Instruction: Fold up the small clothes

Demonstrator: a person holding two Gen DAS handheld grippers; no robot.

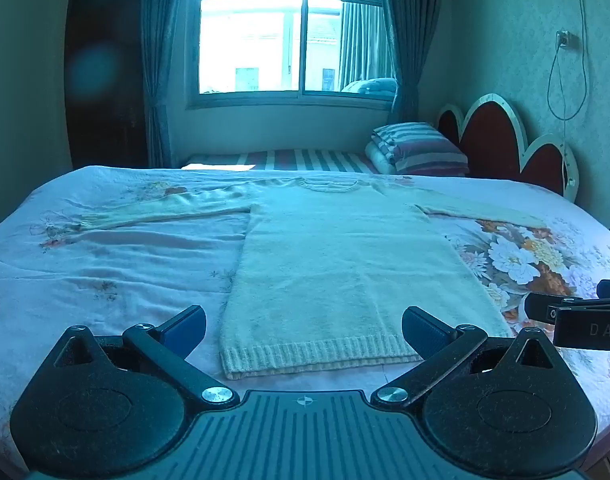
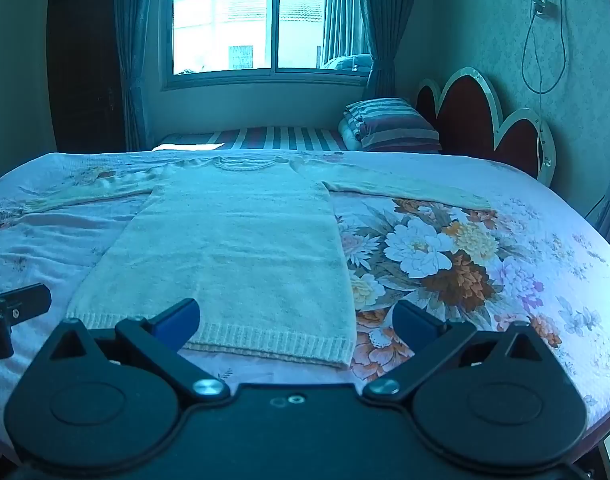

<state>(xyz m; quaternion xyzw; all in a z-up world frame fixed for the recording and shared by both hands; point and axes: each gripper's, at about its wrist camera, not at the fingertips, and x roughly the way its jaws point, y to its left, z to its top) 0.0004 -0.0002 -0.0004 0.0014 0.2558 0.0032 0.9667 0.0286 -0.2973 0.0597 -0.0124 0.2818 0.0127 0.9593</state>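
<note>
I hold both tongs over the near edge of the bed (image 1: pixel 105 248), each tilted down toward the sweater (image 1: pixel 337 264).

My left gripper (image 1: pixel 304 330) stands wide, its blue pads far apart, with nothing between them. The sweater's ribbed hem (image 1: pixel 325 354) lies just ahead of it, spanning most of the gap between the fingers but not touched by them. My right gripper (image 2: pixel 297 322) is just as wide and also holds nothing. From its view the hem's right corner (image 2: pixel 345 354) sits between the fingers, while the left finger (image 2: pixel 177 318) hangs above the hem's middle.

The sweater is cream knit, spread flat and face up on the floral bedspread (image 2: pixel 445 256). Its hem is nearest me and its neckline (image 1: pixel 329 186) at the far side. Both sleeves reach straight out: the left sleeve (image 1: pixel 161 212) toward the left edge, the right sleeve (image 2: pixel 405 190) over the big flower print.

In the left view the tip of my right tool shows at the right edge; in the right view the tip of my left tool shows at the left edge, so the two sit side by side, apart.

Beyond the bed are a striped pillow (image 1: pixel 421 148), a red headboard (image 1: pixel 497 140) and a window (image 1: pixel 289 36) with curtains.
</note>
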